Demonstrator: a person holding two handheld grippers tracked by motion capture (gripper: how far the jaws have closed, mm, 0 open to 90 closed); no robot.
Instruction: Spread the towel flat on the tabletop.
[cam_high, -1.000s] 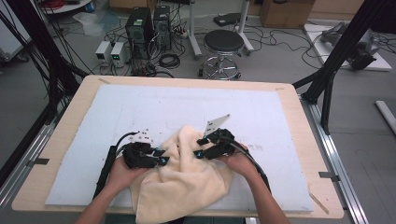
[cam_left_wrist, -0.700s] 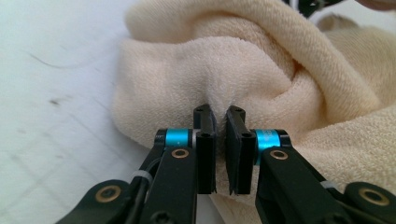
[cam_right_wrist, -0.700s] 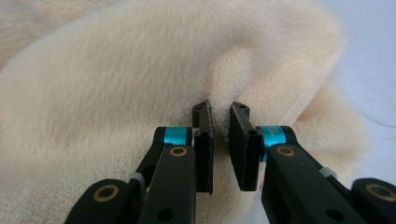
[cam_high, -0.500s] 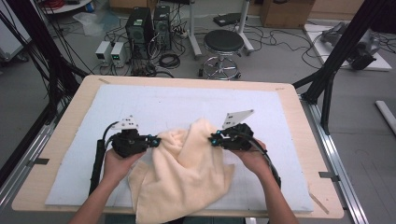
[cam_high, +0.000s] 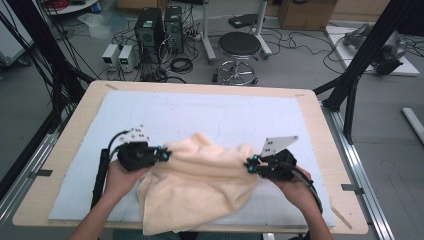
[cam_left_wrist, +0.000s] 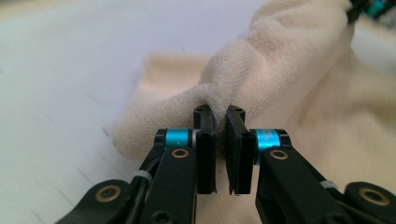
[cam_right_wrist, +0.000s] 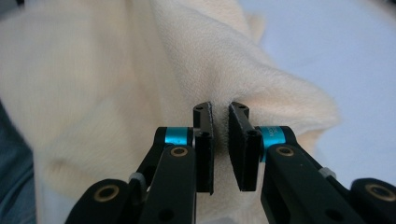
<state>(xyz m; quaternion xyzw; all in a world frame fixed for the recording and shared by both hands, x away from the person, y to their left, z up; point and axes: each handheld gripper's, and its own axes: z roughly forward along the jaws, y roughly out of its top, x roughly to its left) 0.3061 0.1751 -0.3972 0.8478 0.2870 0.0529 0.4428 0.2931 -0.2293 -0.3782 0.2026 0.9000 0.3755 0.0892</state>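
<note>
Cream towel (cam_high: 200, 185) lying crumpled on the white mat (cam_high: 200, 115), near edge hanging off the worktop (cam_high: 65, 165). Left gripper (cam_high: 162, 154) and right gripper (cam_high: 248, 165) pinching opposite top corners, jaws just closed narrow on cloth. Best to lift evenly, keep the edge taut, avoid slipping. No readable writing anywhere.

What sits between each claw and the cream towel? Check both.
Nothing visible. The left claw and the right claw are each shut on a pinched fold of the cream terry towel, which hangs stretched between them over the white table mat.
</note>
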